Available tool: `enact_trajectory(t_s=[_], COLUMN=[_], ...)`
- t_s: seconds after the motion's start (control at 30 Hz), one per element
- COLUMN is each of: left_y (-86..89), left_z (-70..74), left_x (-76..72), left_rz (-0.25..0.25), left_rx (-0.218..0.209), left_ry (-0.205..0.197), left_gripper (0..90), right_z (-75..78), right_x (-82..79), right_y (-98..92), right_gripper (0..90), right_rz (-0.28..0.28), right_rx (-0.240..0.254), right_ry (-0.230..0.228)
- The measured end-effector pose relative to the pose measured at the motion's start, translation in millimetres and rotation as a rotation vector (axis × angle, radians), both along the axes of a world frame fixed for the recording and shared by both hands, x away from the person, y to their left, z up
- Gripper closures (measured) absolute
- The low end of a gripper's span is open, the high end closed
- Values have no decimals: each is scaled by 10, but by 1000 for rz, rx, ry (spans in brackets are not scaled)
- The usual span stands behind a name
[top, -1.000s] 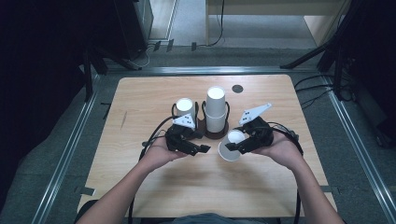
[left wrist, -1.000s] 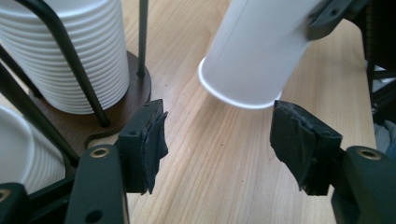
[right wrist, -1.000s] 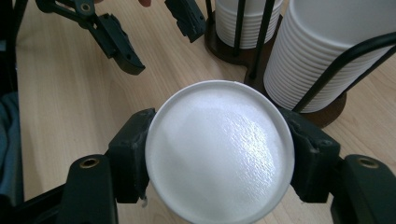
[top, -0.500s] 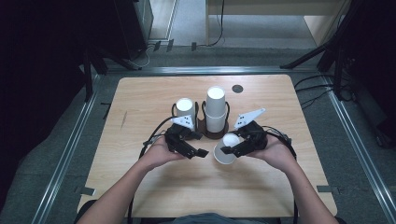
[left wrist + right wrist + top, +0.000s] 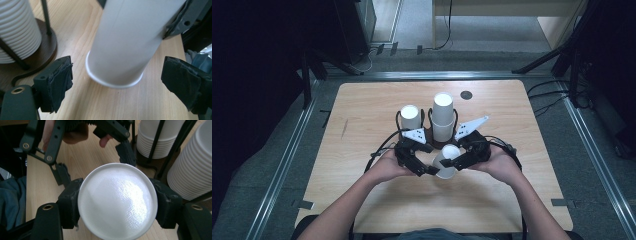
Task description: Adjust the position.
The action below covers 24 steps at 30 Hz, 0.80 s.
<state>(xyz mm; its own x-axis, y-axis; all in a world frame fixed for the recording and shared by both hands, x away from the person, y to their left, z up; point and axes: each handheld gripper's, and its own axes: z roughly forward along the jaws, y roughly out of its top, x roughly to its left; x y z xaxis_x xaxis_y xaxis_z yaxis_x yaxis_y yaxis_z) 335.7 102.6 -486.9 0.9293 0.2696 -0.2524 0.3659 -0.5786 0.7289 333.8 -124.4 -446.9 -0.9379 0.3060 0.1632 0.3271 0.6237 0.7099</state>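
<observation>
Left gripper (image 5: 120, 82) just let go, jaws spread wide either side of the paper cup (image 5: 125, 47); right gripper (image 5: 117, 202) has it clamped alone; handover looks done.

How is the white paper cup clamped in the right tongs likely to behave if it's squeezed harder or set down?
The white paper cup looks thin-walled, so the right tongs could probably dent it. It seems light and empty. Upside down on its wide rim it would likely stand steadily. The left tongs have just been opening, pads clear of it.

Smooth matt paper cup (image 5: 125, 47) on a pale, satin wood table (image 5: 377, 100).
</observation>
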Motion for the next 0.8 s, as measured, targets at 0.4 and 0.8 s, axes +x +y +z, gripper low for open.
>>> enact_trajectory(t_s=[0.4, 0.8], left_y=[-75, -40], left_z=[-30, 108], left_x=[-78, -102], left_rz=[-10, -57], left_rx=[-13, 51], left_ry=[-34, -65], left_gripper=[100, 298], right_z=[103, 105], right_x=[-5, 36], right_y=[105, 82], right_gripper=[337, 245], right_rz=[30, 54], right_rx=[67, 92], right_ry=[15, 57])
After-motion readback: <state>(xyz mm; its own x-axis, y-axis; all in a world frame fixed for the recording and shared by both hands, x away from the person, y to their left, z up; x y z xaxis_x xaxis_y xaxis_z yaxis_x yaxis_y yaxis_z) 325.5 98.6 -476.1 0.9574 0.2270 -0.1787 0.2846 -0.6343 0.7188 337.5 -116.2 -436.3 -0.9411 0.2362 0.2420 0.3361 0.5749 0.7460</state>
